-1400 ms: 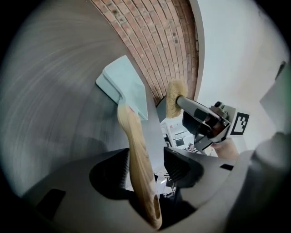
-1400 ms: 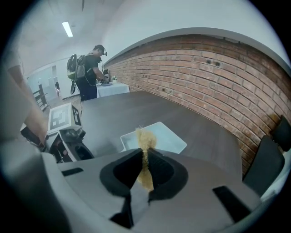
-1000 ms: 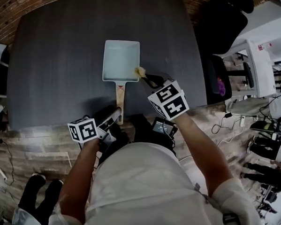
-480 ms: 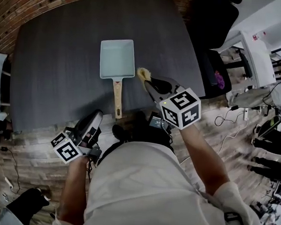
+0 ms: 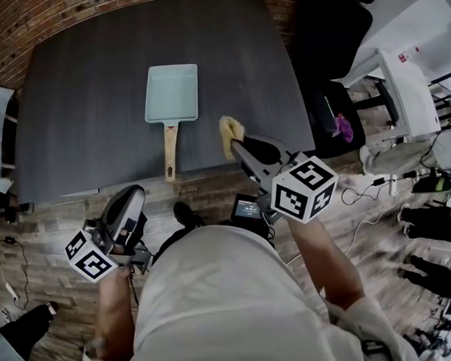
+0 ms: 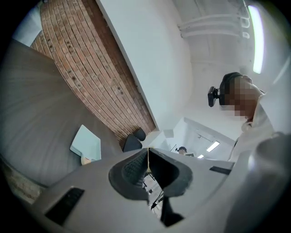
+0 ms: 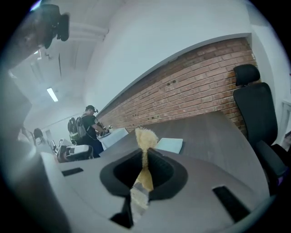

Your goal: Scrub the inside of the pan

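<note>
The sponge [image 5: 230, 129] is clamped in the right gripper [image 5: 239, 145], the left gripper [image 5: 130, 196] has just been closed on nothing, and the pan [image 5: 172, 92] lies ahead of both, well apart, so scrubbing is judged paused or finished, and resuming calls for the sponge to be lowered inside.

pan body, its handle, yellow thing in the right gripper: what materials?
Pan: matte pale blue-green, even colour, thin rim; probably coated metal.
Handle: light tan, looks like wood; grain too small to confirm.
Scrubber: yellow, frayed, squashed thin; fibrous sponge or loofah, can't tell which.
</note>
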`<action>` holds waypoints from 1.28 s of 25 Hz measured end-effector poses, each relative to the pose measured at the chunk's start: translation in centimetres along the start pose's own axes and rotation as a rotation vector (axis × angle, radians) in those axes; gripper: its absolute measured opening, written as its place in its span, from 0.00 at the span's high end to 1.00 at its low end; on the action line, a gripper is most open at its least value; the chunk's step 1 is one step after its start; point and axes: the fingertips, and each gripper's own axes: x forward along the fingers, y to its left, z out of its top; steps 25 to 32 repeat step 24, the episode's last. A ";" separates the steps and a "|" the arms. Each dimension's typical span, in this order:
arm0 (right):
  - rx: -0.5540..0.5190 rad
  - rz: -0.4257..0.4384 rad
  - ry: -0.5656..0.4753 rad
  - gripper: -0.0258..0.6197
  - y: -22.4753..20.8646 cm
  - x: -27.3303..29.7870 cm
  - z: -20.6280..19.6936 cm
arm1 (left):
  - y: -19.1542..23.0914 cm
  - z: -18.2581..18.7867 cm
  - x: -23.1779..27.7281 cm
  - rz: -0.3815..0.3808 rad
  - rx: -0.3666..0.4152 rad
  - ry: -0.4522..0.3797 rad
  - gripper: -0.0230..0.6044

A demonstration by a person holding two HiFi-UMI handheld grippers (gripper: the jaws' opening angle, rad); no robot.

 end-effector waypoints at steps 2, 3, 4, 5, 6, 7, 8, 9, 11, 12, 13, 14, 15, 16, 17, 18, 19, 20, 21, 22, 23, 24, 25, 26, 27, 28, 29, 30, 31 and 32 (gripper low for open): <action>0.015 0.003 -0.027 0.90 -0.3 -2.2 0.2 | -1.8 -1.1 0.8 -0.010 0.002 -0.006 0.94; 0.017 0.004 -0.040 0.90 -0.5 -3.5 0.2 | -2.9 -1.8 1.4 -0.019 0.004 -0.005 0.94; 0.016 0.005 -0.051 0.90 -0.6 -4.9 0.2 | -4.1 -2.6 1.9 -0.030 0.007 0.000 0.94; 0.013 0.007 -0.061 0.90 -0.8 -6.2 0.1 | -5.2 -3.5 2.5 -0.040 0.010 0.006 0.94; 0.011 0.010 -0.070 0.90 -0.9 -7.4 -0.1 | -6.2 -4.3 3.0 -0.048 0.010 0.011 0.94; 0.011 0.012 -0.077 0.90 -1.0 -8.5 -0.4 | -7.0 -5.0 3.4 -0.054 0.009 0.015 0.94; 0.014 0.014 -0.082 0.90 -1.1 -9.5 -0.7 | -7.8 -5.8 3.8 -0.057 0.006 0.017 0.94; 0.020 0.015 -0.085 0.90 -1.2 -10.6 -1.2 | -8.6 -6.6 4.1 -0.060 0.003 0.018 0.94; 0.035 0.021 -0.090 0.90 -1.3 -12.7 -2.3 | -10.4 -8.4 4.5 -0.065 0.002 0.023 0.94; 0.042 0.026 -0.094 0.90 -1.4 -13.8 -2.8 | -11.3 -9.3 4.6 -0.066 0.004 0.026 0.94; 0.047 0.035 -0.100 0.90 -1.5 -14.9 -3.2 | -12.2 -10.2 4.8 -0.066 0.008 0.028 0.94; 0.051 0.045 -0.105 0.90 -1.6 -16.0 -3.6 | -13.1 -11.1 4.8 -0.065 0.011 0.028 0.94; 0.053 0.055 -0.111 0.90 -1.6 -16.9 -4.0 | -14.0 -12.0 4.8 -0.062 0.014 0.026 0.94; 0.055 0.066 -0.114 0.90 -1.6 -17.8 -4.3 | -14.7 -12.7 4.8 -0.059 0.017 0.024 0.94; 0.057 0.076 -0.117 0.90 -1.6 -18.4 -4.6 | -15.4 -13.3 4.7 -0.057 0.020 0.022 0.94; 0.062 0.086 -0.118 0.90 -1.5 -18.8 -4.8 | -15.9 -13.7 4.7 -0.057 0.023 0.020 0.94; 0.067 0.095 -0.118 0.90 -1.5 -19.0 -5.0 | -16.4 -14.0 4.6 -0.057 0.026 0.019 0.94; 0.074 0.103 -0.117 0.90 -1.4 -19.3 -5.2 | -16.8 -14.2 4.5 -0.057 0.029 0.018 0.94; 0.080 0.111 -0.116 0.90 -1.3 -19.4 -5.3 | -17.2 -14.4 4.4 -0.058 0.032 0.014 0.94; 0.086 0.119 -0.115 0.90 -1.1 -19.6 -5.4 | -17.6 -14.5 4.4 -0.060 0.035 0.008 0.93; 0.091 0.128 -0.114 0.90 -1.0 -19.8 -5.4 | -18.0 -14.6 4.3 -0.062 0.038 0.002 0.93; 0.095 0.137 -0.114 0.90 -0.8 -19.9 -5.4 | -18.4 -14.6 4.2 -0.064 0.041 -0.005 0.93; 0.095 0.137 -0.114 0.90 -0.8 -19.9 -5.4 | -18.4 -14.6 4.2 -0.064 0.041 -0.005 0.93; 0.095 0.137 -0.114 0.90 -0.8 -19.9 -5.4 | -18.4 -14.6 4.2 -0.064 0.041 -0.005 0.93; 0.095 0.137 -0.114 0.90 -0.8 -19.9 -5.4 | -18.4 -14.6 4.2 -0.064 0.041 -0.005 0.93; 0.095 0.137 -0.114 0.90 -0.8 -19.9 -5.4 | -18.4 -14.6 4.2 -0.064 0.041 -0.005 0.93; 0.095 0.137 -0.114 0.90 -0.8 -19.9 -5.4 | -18.4 -14.6 4.2 -0.064 0.041 -0.005 0.93; 0.095 0.137 -0.114 0.90 -0.8 -19.9 -5.4 | -18.4 -14.6 4.2 -0.064 0.041 -0.005 0.93; 0.095 0.137 -0.114 0.90 -0.8 -19.9 -5.4 | -18.4 -14.6 4.2 -0.064 0.041 -0.005 0.93; 0.095 0.137 -0.114 0.90 -0.8 -19.9 -5.4 | -18.4 -14.6 4.2 -0.064 0.041 -0.005 0.93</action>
